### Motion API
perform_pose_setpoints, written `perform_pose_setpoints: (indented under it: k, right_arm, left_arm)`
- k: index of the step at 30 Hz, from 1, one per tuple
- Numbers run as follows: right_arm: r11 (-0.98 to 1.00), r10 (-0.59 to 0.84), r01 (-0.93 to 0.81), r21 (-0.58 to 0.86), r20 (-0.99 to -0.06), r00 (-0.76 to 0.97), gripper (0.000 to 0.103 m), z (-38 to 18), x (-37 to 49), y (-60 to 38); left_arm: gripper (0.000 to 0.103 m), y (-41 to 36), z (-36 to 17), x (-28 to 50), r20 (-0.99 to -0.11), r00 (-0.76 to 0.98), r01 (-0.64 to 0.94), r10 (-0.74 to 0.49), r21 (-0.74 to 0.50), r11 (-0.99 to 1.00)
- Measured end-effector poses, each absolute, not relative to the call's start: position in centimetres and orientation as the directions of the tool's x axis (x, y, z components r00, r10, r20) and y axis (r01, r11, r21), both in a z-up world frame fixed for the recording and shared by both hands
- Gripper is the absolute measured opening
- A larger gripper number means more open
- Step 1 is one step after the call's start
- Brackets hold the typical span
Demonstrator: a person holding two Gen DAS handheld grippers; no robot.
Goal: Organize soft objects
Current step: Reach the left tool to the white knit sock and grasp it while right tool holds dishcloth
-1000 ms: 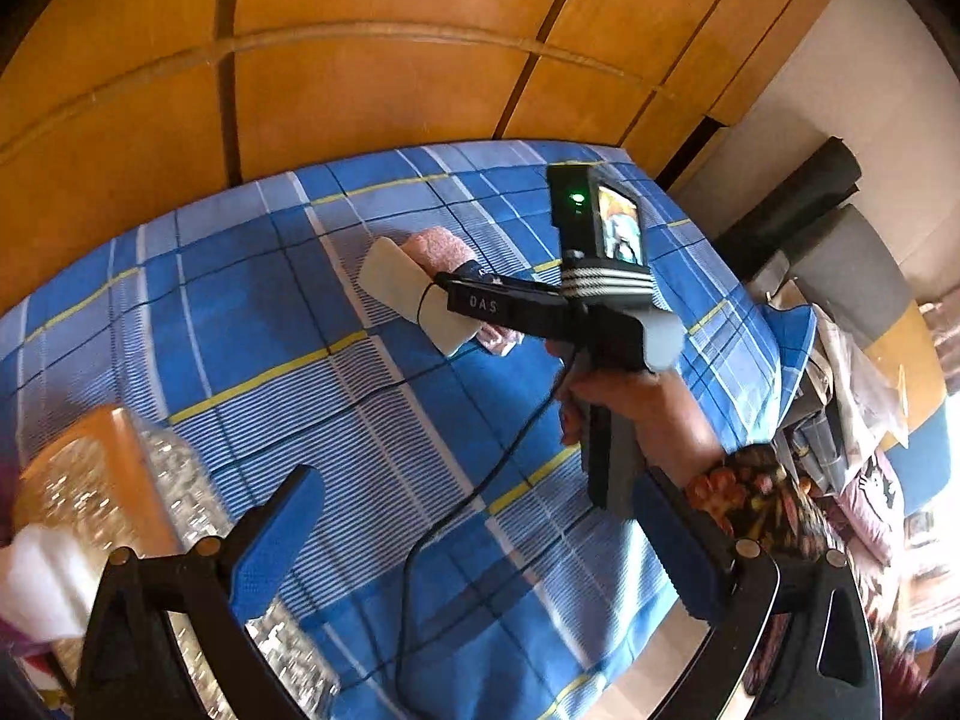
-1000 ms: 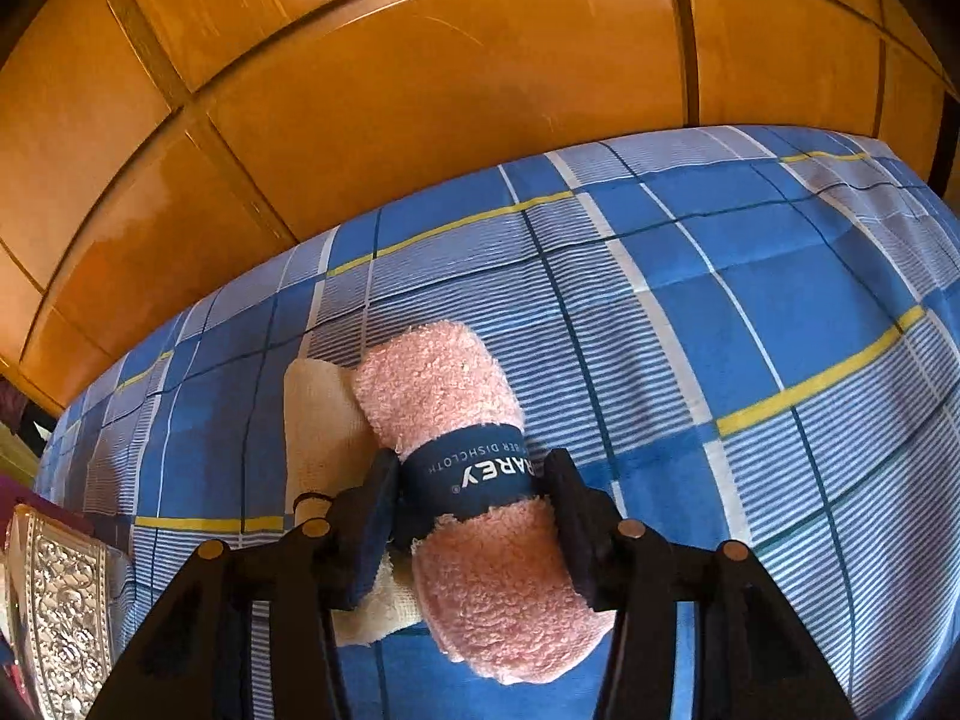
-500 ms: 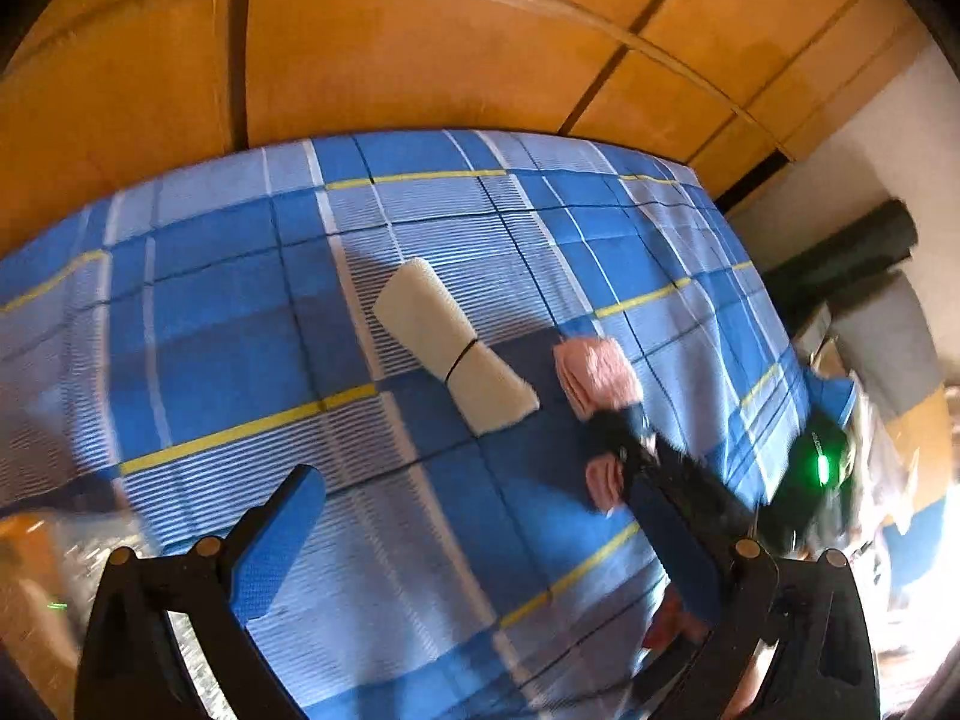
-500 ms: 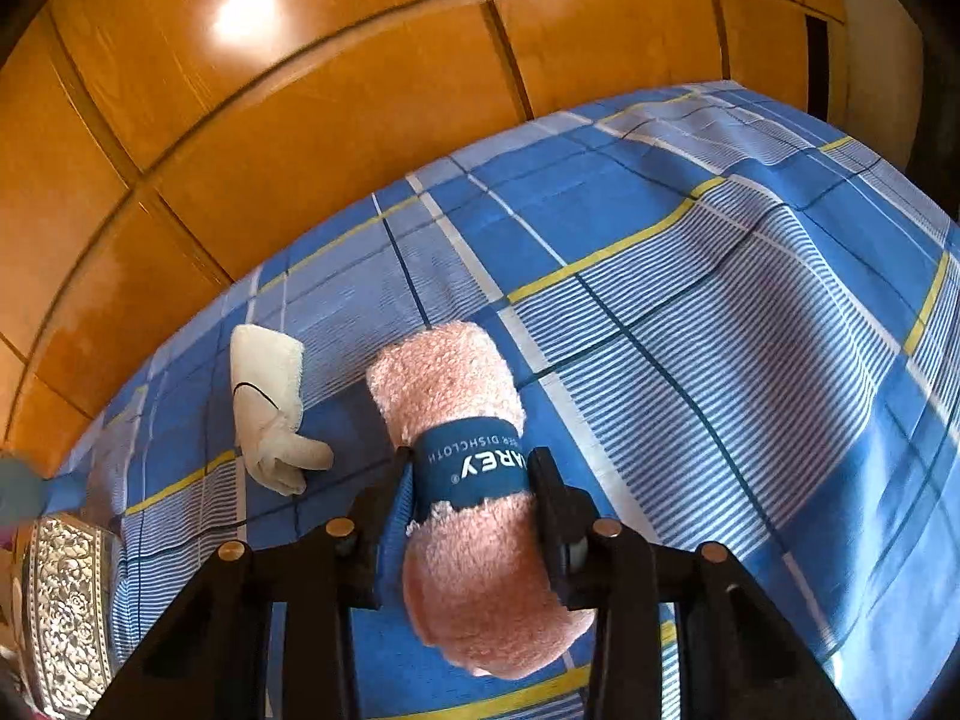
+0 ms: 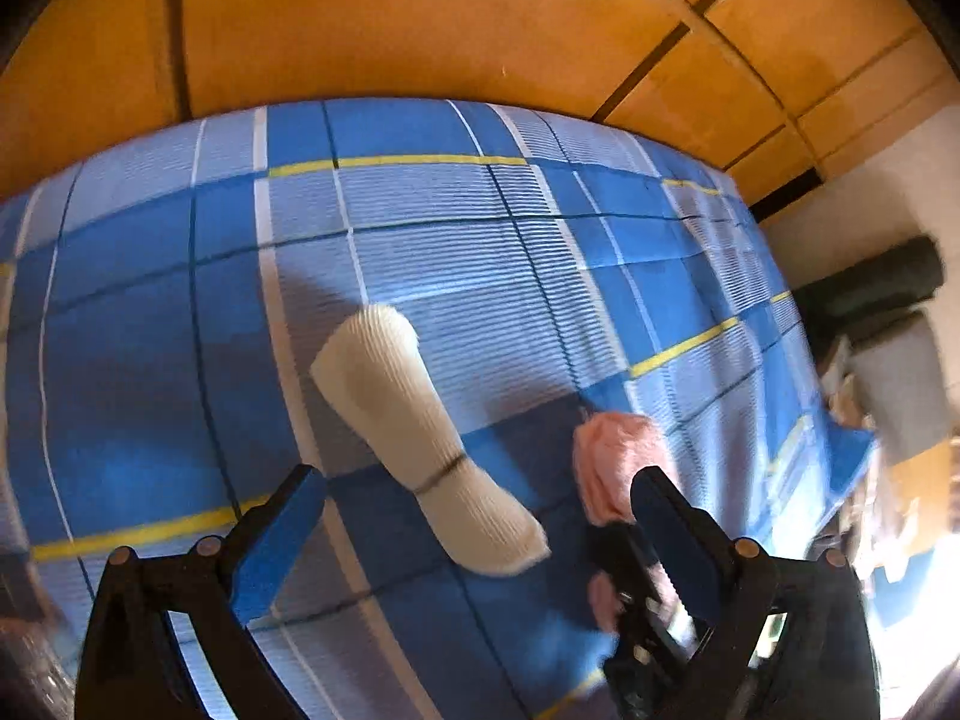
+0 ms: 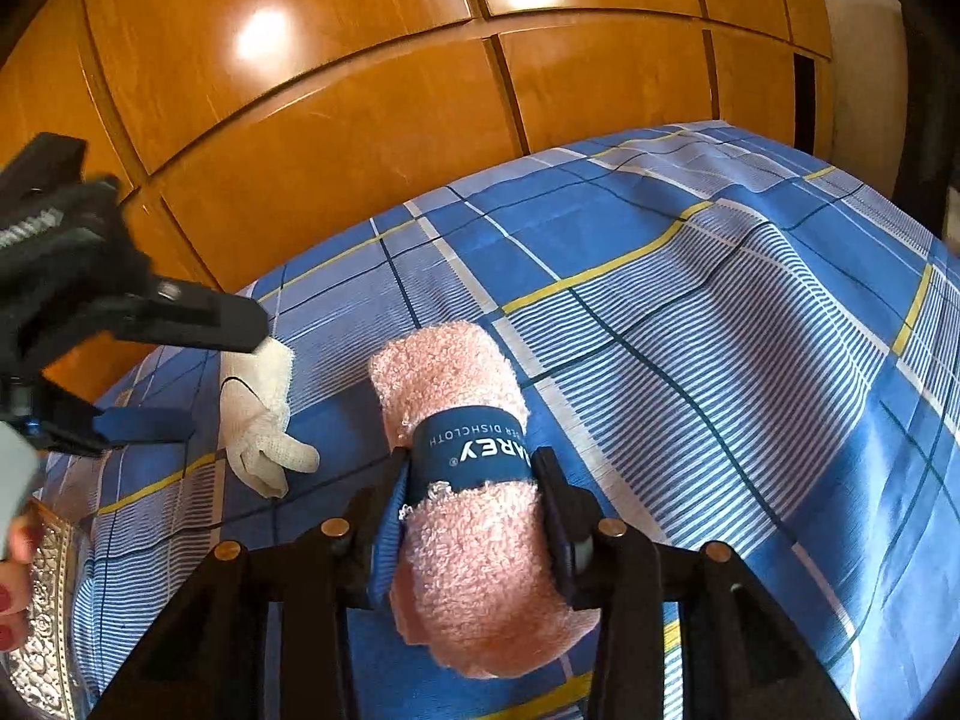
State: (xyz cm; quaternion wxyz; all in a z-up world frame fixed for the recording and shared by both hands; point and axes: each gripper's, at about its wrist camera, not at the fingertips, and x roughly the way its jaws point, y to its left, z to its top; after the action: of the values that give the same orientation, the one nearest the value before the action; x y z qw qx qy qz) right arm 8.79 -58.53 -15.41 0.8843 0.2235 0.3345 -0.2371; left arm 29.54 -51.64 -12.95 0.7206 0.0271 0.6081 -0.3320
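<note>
A pink towel roll with a dark blue paper band is pinched at the band by my right gripper, which is shut on it just above the blue plaid bedsheet. A white knitted glove bundle tied with a thin band lies on the sheet to its left. My left gripper hovers open over the near end of that bundle, without touching it. In the right wrist view the left gripper comes in from the left, over the white bundle. The pink roll shows partly behind the left gripper's right finger.
Orange wooden cupboard doors rise behind the bed. A silver embossed container sits at the bed's near left corner beside a person's hand. A dark roll and grey clutter stand off the bed's right side.
My right gripper closed on the pink roll and carried it right, away from the white bundle. My left gripper dropped and moved in over the white bundle, still open.
</note>
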Motion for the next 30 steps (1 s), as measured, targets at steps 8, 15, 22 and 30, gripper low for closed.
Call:
perform_pose_setpoints:
  k: [8, 15, 22, 30]
  right_arm:
    - [0.788, -0.282, 0.573, 0.225, -0.695, 0.661, 0.040, -15.3, 8.7, -58.3]
    - [0.791, -0.296, 0.576, 0.206, -0.695, 0.655, 0.040, -15.3, 8.8, -58.1]
    - [0.791, -0.313, 0.582, 0.188, -0.692, 0.650, 0.040, -15.4, 8.9, -57.9]
    - [0.787, -0.329, 0.590, 0.181, -0.686, 0.649, 0.040, -15.2, 8.8, -57.6]
  left_arm:
    - [0.073, -51.8, -14.9, 30.3, -0.906, 0.038, 0.479, -0.421, -0.354, 0.804]
    - [0.068, -51.9, -15.2, 30.3, -0.908, 0.059, 0.508, -0.415, -0.330, 0.795]
    - [0.046, -51.7, -15.2, 30.3, -0.906, 0.069, 0.533, -0.417, -0.320, 0.784]
    - [0.028, -51.0, -14.1, 29.3, -0.899, 0.082, 0.550, -0.430, -0.319, 0.771]
